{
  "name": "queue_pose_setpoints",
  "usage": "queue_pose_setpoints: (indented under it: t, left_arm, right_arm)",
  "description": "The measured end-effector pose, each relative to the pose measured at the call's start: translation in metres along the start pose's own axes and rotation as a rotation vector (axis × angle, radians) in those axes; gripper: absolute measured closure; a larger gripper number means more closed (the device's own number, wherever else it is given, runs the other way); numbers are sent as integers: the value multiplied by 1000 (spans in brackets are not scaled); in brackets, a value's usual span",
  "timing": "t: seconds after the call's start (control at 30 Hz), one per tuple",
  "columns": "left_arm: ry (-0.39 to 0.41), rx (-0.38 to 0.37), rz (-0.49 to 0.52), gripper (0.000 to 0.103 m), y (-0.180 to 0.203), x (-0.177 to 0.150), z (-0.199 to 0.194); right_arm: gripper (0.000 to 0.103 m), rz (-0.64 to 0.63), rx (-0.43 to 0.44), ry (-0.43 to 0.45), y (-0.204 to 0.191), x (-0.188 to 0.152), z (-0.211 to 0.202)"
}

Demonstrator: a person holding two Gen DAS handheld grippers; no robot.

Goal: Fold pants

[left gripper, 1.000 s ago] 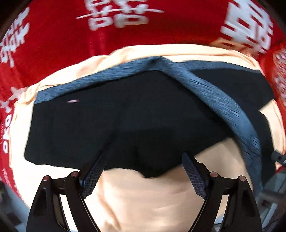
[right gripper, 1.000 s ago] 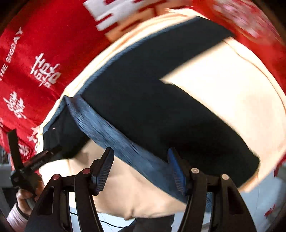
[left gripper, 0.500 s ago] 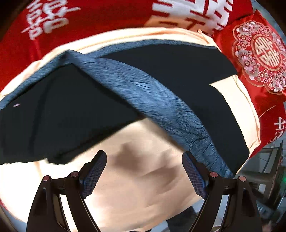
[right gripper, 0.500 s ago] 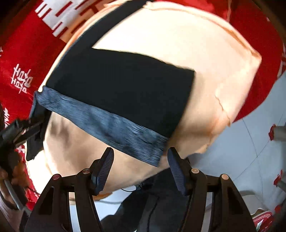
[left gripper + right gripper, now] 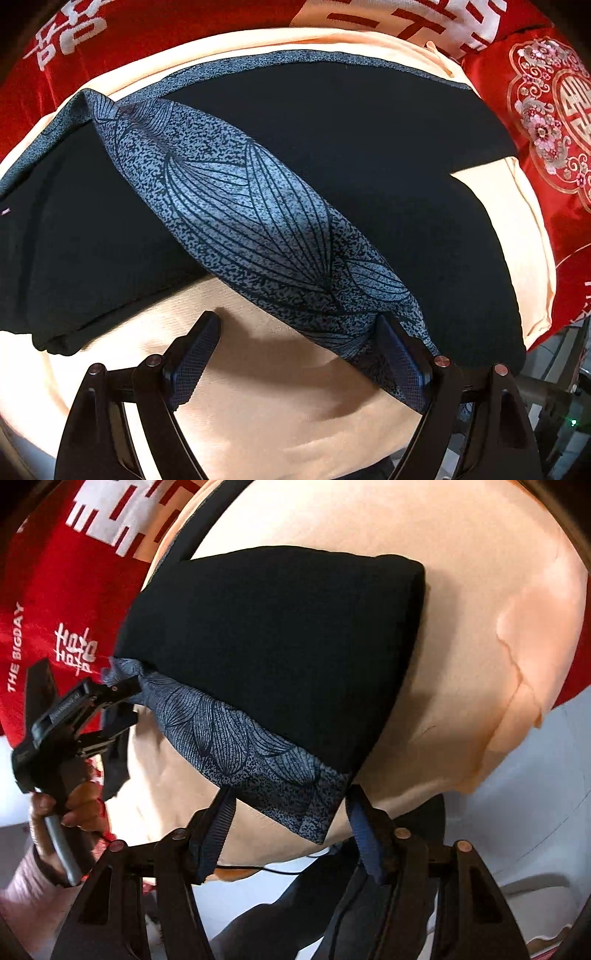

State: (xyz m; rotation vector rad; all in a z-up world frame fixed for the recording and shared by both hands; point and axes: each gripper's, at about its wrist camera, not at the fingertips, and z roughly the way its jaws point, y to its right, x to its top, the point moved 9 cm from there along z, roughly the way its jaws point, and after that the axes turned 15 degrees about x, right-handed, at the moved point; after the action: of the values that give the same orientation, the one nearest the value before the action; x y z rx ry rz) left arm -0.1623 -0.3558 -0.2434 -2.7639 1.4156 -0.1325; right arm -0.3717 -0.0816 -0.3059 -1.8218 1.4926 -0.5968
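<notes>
Black fabric made up most of the pants (image 5: 332,155), which lay folded over on a peach cloth (image 5: 258,406) spread across a red cover (image 5: 184,33) printed with white characters. A grey-blue waistband (image 5: 258,229) with a leaf-vein print ran diagonally across the left wrist view, from the upper left down to the lower right, and a second strip of the same print edged the far side of the black cloth. A red cushion (image 5: 554,129) with gold and pink embroidery sat at the right edge of that view.

The left gripper (image 5: 301,362) hung over the peach cloth with its fingers (image 5: 195,354) spread wide; the near end of the waistband reached the right finger and seemed to touch it, while the left finger stood clear over bare cloth, so nothing was pinched.

In the right wrist view the pants showed as a thick black fold with the waistband along its near edge. The right gripper (image 5: 291,830) had its fingers (image 5: 218,830) set at either side of the waistband's lower corner, and they had just been closing toward it, though a gap showed on both sides and the pads did not press the fabric. Farther left in that view, the left gripper (image 5: 122,701) appeared at the opposite end of the waistband, held by a hand (image 5: 62,808) in a pale pink sleeve (image 5: 22,897). Beyond the cloth's edge lay a pale floor (image 5: 535,775).
</notes>
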Motion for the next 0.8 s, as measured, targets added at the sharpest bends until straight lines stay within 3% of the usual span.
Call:
queue_pose_setpoints:
  t: [0.07, 0.13, 0.2, 0.27, 0.5, 0.63, 0.8]
  left_arm:
    - [-7, -10, -2, 16, 3, -2, -1]
    - [-14, -28, -8, 22, 7, -2, -2]
    - [-16, -33, 0, 42, 13, -1, -4]
    - [-20, -83, 11, 78, 27, 5, -6]
    - [-15, -178, -65, 79, 38, 39, -33]
    - [38, -189, -74, 79, 44, 77, -55]
    - [149, -153, -75, 79, 44, 141, -72]
  right_arm:
    - [75, 39, 15, -19, 1, -1, -4]
    - [87, 60, 46, -31, -4, 0, -9]
    - [90, 43, 59, -40, -15, 4, -15]
    - [90, 7, 75, -53, -31, 9, -22]
    - [91, -122, 146, 2, -93, 71, -62]
    - [91, -194, 181, 70, -128, 147, -85]
    - [91, -313, 135, 104, -166, 246, -85]
